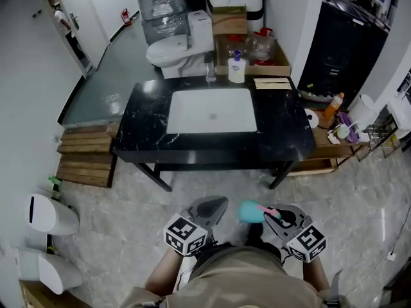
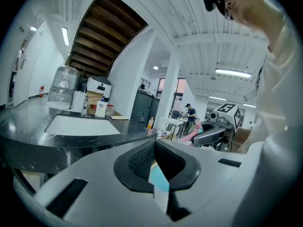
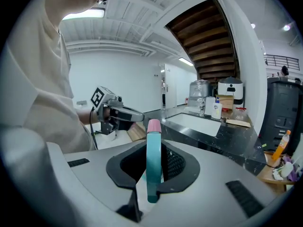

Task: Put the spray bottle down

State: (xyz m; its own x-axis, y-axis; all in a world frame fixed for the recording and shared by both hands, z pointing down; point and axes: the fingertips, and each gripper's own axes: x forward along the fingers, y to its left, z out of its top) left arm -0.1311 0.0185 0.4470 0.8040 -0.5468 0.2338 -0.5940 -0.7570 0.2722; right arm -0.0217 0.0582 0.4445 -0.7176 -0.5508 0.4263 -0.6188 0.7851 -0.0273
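**Q:** Head view: what is marked?
**A:** A black marble desk (image 1: 282, 136) carries a white sink (image 1: 212, 111). Behind the sink stands a soap bottle (image 1: 236, 68) with a blue-and-white label, its print too small to read. A toilet (image 1: 174, 49) stands beyond the desk. Wooden planks (image 1: 87, 159) lie at its left, and an orange bottle (image 1: 331, 110) stands among clutter at its right. Close to the person, well apart from the desk, the left gripper (image 1: 217, 205) and the right gripper (image 1: 271, 213) each bear a cube of black-and-white square markers. The teal spray bottle (image 1: 250, 212), pink at the trigger, is in the right gripper, above the floor.

**Q:** Left gripper view?
**A:** The jaws are drawn together with nothing pinched. A teal sliver low in the slit cannot be identified. The desk edge lies ahead at left, and the right gripper crosses at right. A standing person (image 2: 190, 112) shows far beyond, and a wooden stair underside (image 2: 109, 37) runs overhead.

**Q:** Right gripper view?
**A:** The jaws pinch the spray bottle, which stands upright between them, pink end uppermost. The left gripper shows beyond at left. The desk corner lies ahead at right, apart from the bottle.
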